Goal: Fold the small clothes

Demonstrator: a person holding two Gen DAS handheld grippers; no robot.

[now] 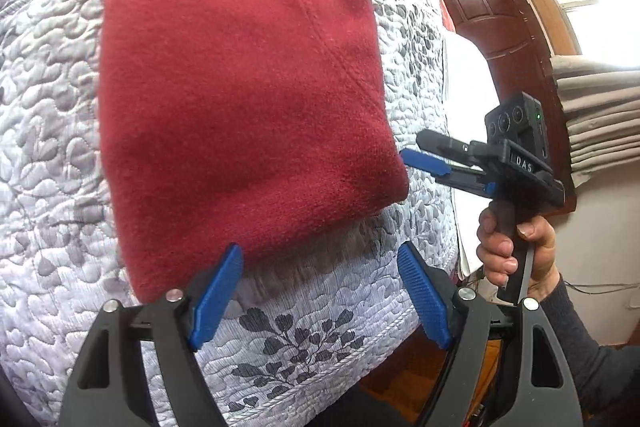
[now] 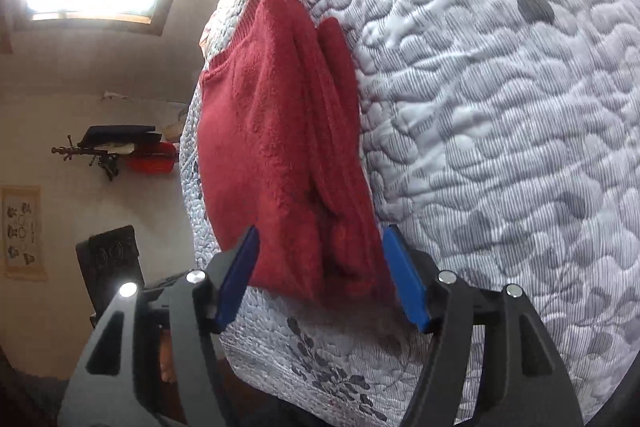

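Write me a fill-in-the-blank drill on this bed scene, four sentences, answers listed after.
1. The folded sweater is ____ in colour.
2. It lies on a quilt printed with grey ____.
3. The left gripper has its jaws ____, holding nothing.
4. The right gripper has a blue pad on either side of the sweater's near ____.

Missing words: red; leaves; open; edge

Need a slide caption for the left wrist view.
Open left gripper at the folded red sweater on the quilt; right gripper alongside.
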